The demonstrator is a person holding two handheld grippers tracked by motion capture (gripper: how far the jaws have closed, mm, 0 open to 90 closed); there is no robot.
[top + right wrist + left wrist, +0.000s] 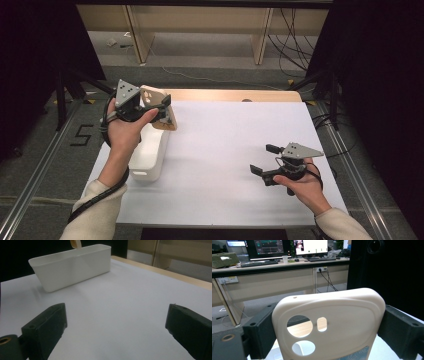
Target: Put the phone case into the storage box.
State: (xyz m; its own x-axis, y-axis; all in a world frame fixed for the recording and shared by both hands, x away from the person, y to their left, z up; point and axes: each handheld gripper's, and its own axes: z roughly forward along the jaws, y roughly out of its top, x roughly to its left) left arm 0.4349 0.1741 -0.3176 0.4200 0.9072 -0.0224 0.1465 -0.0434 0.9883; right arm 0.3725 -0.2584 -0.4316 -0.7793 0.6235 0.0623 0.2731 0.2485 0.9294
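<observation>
Step in hand: carrying a beige phone case (159, 107) to the white plastic bin (148, 152); judged from how things lie, the case is lifted and not yet let go.
Left gripper (159, 111): raised at the far left of the surface, its fingers (260, 333) clamped on the two long edges of the case, spread wide because the case is wide.
Phone case: held upright in the air, camera cut-outs showing in the left gripper view; it hangs above the far end of the bin, apart from its rim.
Bin: long and narrow, standing on the white surface (235, 150) along its left edge, just under the left hand (125, 131); its inside is hard to read from above.
Right gripper (263, 161): low over the right side of the surface, well apart from the bin, fingers (46, 326) parted wide with nothing between them.
Right hand (302, 187): resting near the front right edge, taking no part.
Next move, as a judgement: lower the case until it is inside the bin's walls, tilting it to fit the narrow opening, then spread the fingers.
Risk: the case may catch on the rim or tip outside if released too high.
</observation>
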